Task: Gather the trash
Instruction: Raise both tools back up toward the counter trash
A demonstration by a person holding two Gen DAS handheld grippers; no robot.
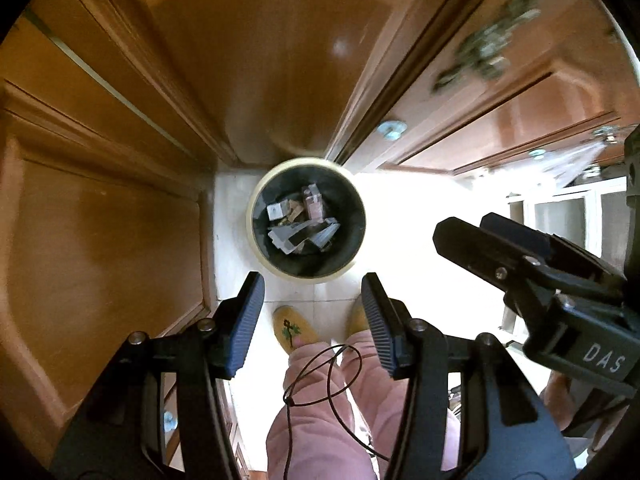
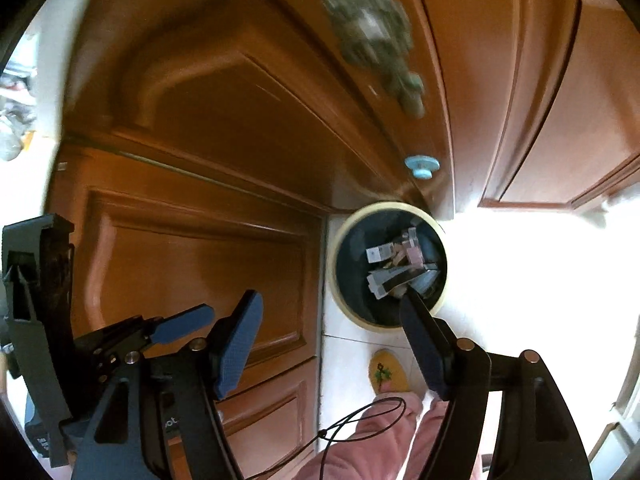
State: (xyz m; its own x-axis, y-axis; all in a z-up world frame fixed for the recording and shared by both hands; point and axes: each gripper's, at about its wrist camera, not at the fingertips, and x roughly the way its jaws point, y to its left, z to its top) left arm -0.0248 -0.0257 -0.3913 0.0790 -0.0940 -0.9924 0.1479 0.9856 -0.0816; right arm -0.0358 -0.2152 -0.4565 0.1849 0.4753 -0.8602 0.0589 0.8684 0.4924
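Wooden cabinet doors point(image 1: 100, 240) fill the left side. The left gripper point(image 1: 312, 320) points down with jaws half apart and nothing between them. Just beyond it, the trash bin point(image 1: 256, 216) stands on the pale tiled floor point(image 1: 400, 220) in the corner, already holding cardboard scraps point(image 1: 300, 220). I judge the load is dropped. At right, the right gripper point(image 2: 332, 328) is wide and empty, above yellow slippers point(image 1: 294, 330).
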